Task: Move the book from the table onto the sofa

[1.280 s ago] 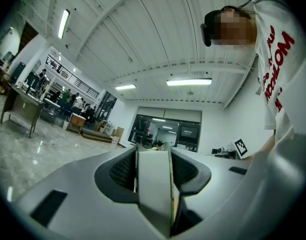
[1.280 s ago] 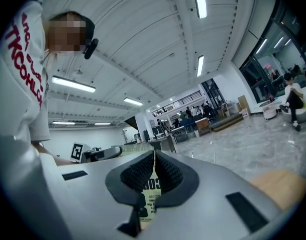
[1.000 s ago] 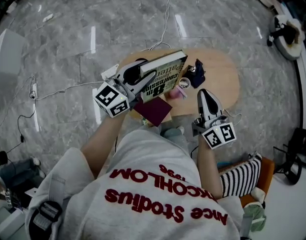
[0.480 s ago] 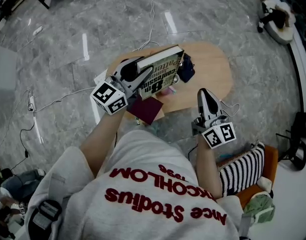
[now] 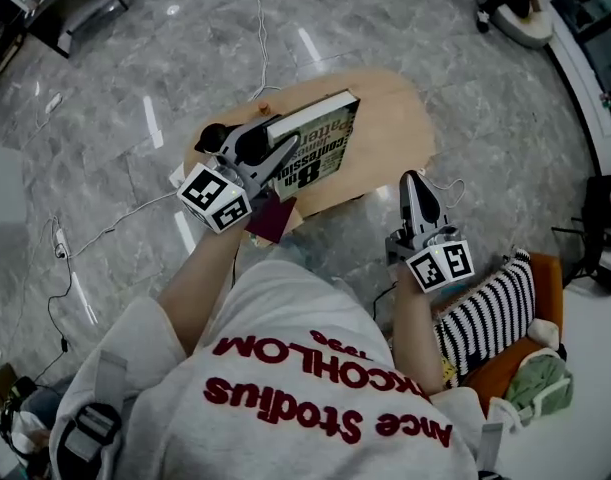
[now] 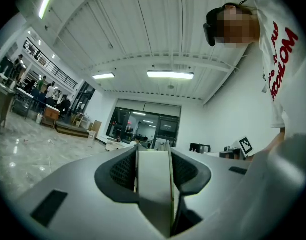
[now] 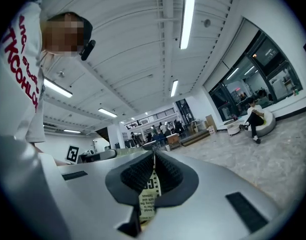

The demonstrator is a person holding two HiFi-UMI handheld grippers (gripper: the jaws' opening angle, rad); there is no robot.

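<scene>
Head view: left gripper (image 5: 273,150) is clamping the book's (image 5: 320,148) near end, long axis pointing away; right gripper (image 5: 415,183), pinching a printed slip (image 7: 148,194), is sitting nearer the sofa (image 5: 490,368).

Open marble floor (image 5: 465,78) surrounds the oval wooden surface (image 5: 395,118) ahead of me. A cable (image 5: 257,48) crosses the floor to its far edge. The book (image 5: 325,143) clamped in my left hand-held gripper (image 5: 283,146) overhangs the surface. Near my closed right hand-held gripper (image 5: 413,178), a striped cushion (image 5: 485,318) lies on the orange sofa (image 5: 548,293).
</scene>
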